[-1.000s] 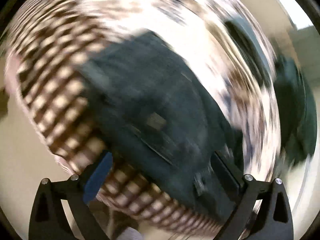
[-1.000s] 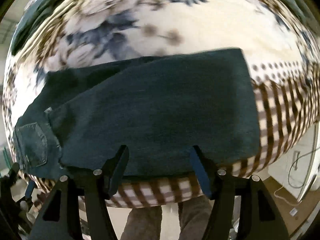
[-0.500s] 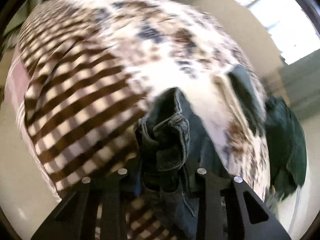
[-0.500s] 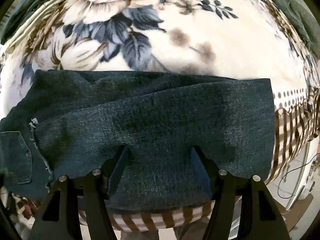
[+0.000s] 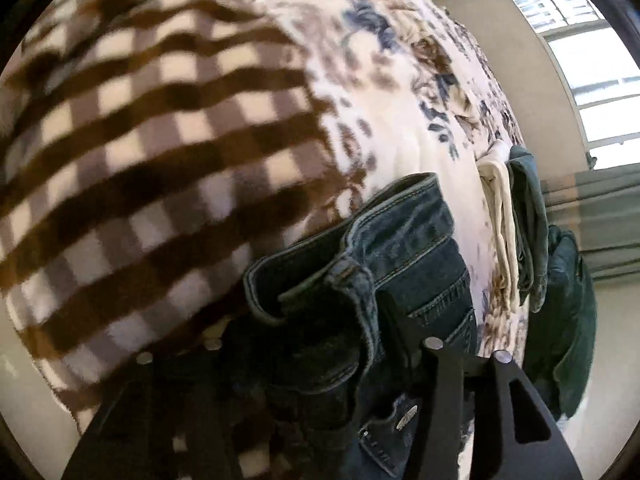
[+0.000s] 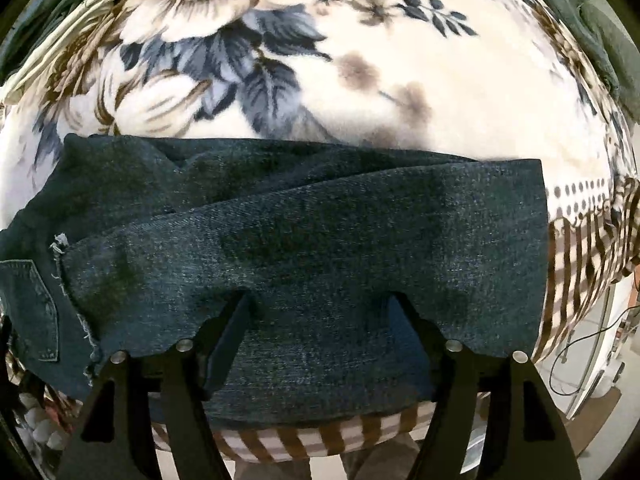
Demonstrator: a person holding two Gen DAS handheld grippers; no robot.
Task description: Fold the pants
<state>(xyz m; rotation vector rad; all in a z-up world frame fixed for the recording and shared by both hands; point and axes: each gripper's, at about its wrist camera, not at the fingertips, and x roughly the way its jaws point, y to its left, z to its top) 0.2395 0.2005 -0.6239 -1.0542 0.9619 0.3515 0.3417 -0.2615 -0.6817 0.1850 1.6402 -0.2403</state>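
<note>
The dark blue jeans (image 6: pixel 304 232) lie folded across a floral and checked blanket (image 6: pixel 280 60). In the right wrist view my right gripper (image 6: pixel 316 304) stands open, its fingertips pressing on the denim near the front fold edge; a back pocket (image 6: pixel 28 308) shows at the far left. In the left wrist view my left gripper (image 5: pixel 320 312) is shut on the bunched waistband of the jeans (image 5: pixel 360 248), lifted off the blanket (image 5: pixel 160 120). Its left finger is mostly hidden by shadow and cloth.
A cream garment (image 5: pixel 500 216) and dark green garments (image 5: pixel 560 280) lie at the blanket's far edge, also seen in the right wrist view's upper corners (image 6: pixel 604 28). Window (image 5: pixel 600 80) and wall lie beyond. The bed edge and floor with a cable (image 6: pixel 580 344) are at right.
My left gripper closed on the jeans' waistband and lifted it, turning toward the checked part. My right gripper moved forward onto the denim and stays open.
</note>
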